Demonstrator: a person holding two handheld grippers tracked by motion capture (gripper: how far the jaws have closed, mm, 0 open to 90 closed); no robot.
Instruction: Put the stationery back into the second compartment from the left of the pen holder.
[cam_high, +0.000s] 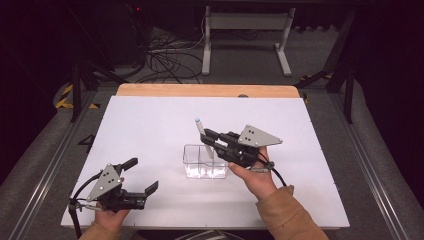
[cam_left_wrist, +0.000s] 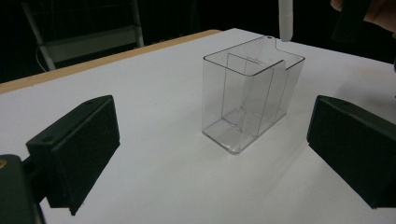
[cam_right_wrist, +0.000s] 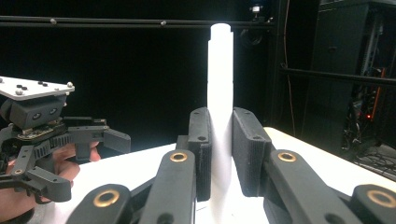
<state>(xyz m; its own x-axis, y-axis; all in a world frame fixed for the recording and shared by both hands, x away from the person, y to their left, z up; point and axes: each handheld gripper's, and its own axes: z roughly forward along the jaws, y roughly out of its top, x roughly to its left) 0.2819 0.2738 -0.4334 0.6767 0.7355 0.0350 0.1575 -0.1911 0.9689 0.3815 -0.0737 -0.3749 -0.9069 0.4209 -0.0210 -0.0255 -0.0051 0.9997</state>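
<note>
While the right gripper (cam_high: 207, 139) clamps an upright white cylindrical marker (cam_high: 201, 131) above the clear plastic divided box (cam_high: 205, 161), the left gripper (cam_high: 141, 175) rests wide, empty.

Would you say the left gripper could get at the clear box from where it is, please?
Probably yes. The left gripper is open and the table between it and the box lies bare. The right gripper, holding the white pen, sits over the box's far side only.

high: above, forward-down | gripper views: close, level-ish | shared: clear box (cam_left_wrist: 250, 100)
</note>
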